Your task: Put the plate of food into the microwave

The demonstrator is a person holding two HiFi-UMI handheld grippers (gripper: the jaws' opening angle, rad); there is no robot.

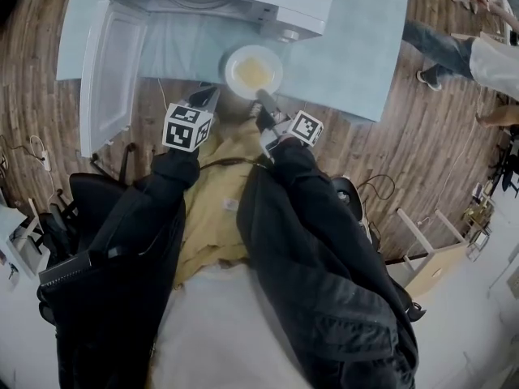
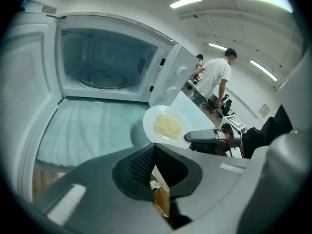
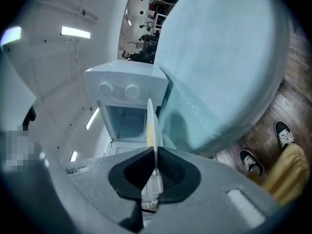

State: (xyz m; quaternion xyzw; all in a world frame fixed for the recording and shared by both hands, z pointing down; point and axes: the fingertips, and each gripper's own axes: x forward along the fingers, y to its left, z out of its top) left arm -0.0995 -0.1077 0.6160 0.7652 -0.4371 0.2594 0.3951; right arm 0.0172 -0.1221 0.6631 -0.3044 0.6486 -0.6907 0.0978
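On an outstretched right arm, the right claw is pinching the rim of the plate of food over the surface's near edge, before the open microwave. The left claw is hovering alongside, closed and empty.

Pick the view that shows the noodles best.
Left gripper view: it looks down onto the plate, so the noodles show whole. Head view shows them as a small yellow patch. Right gripper view sees the plate edge-on, only a yellow sliver.
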